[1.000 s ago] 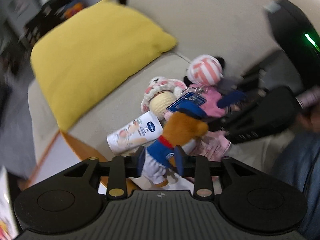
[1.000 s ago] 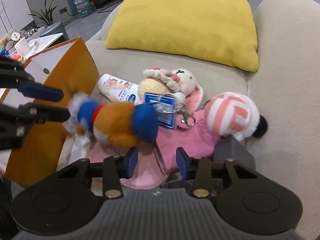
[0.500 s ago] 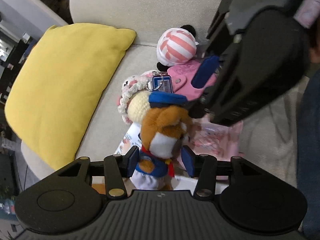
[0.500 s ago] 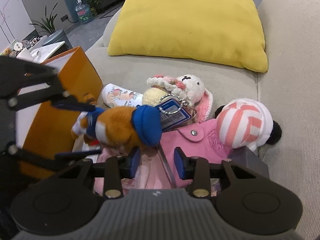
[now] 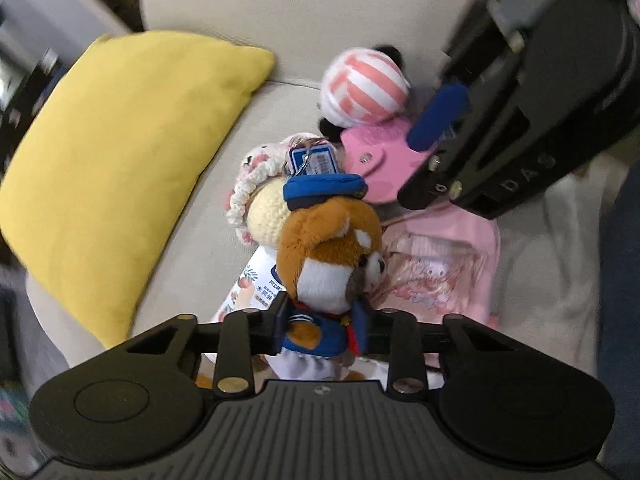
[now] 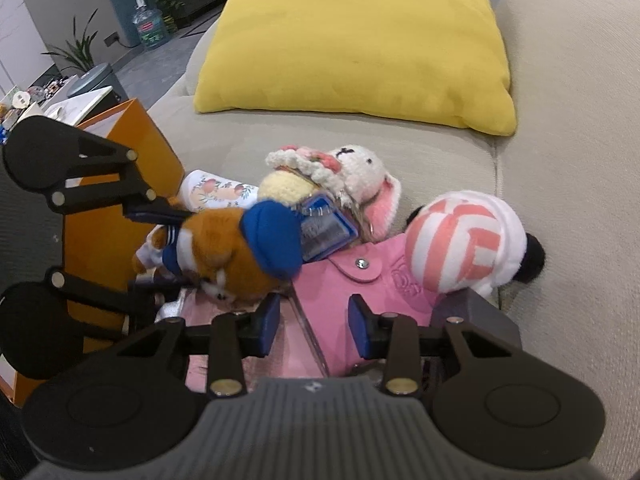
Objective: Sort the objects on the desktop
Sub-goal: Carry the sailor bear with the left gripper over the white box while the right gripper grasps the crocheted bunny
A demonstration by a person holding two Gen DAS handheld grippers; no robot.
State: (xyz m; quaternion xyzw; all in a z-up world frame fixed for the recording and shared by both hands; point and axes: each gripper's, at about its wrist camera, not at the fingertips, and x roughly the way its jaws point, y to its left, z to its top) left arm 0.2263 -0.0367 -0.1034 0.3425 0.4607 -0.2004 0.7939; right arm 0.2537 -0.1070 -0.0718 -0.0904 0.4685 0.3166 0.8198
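Note:
My left gripper (image 5: 322, 330) is shut on a brown plush dog with a blue cap and sailor shirt (image 5: 328, 256); it also shows in the right wrist view (image 6: 228, 248), held above the pile. My right gripper (image 6: 314, 322) is open and empty over a pink pouch (image 6: 348, 280). On the beige sofa lie a crocheted bunny (image 6: 352, 172), a blue key tag (image 6: 324, 228), a pink-and-white striped plush (image 6: 460, 240) and a white tube with peach print (image 6: 216, 192).
A yellow cushion (image 6: 360, 40) leans at the sofa's back. An orange paper bag (image 6: 116, 200) stands at the sofa's left edge. A grey block (image 6: 476, 316) lies under the striped plush. The right gripper's body (image 5: 520, 120) fills the left wrist view's upper right.
My left gripper has turned and lifted the plush dog, which now stands upright in its view. My right gripper has shifted slightly closer to the pink pouch.

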